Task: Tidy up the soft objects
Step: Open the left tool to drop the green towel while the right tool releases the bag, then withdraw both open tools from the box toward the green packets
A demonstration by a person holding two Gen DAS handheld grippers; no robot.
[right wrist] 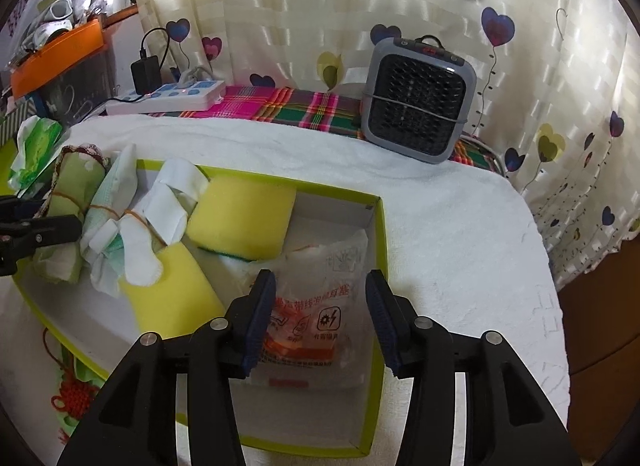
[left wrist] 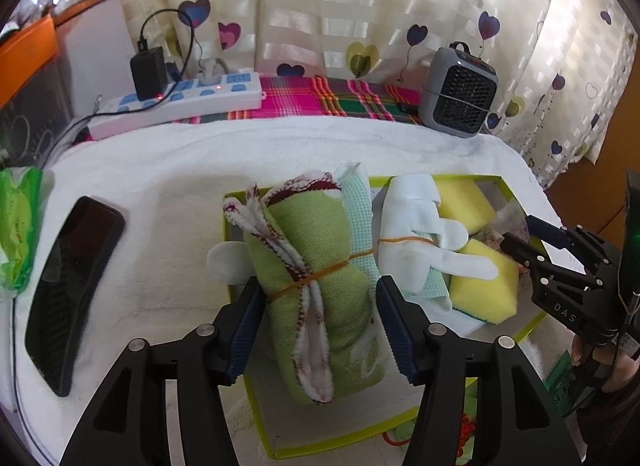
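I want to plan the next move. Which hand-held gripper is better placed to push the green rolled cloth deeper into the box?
Left. The left hand-held gripper is open around the green rolled cloth with a rubber band. The right hand-held gripper is open over a clear plastic packet at the other end of the yellow-green cardboard box.

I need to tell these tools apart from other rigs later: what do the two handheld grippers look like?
Both match: the left gripper and right gripper have black angular linkage arms with silver round pivot pins, ending in dark blue ribbed pads. The left camera shows white "DAS" lettering on the right gripper's body.
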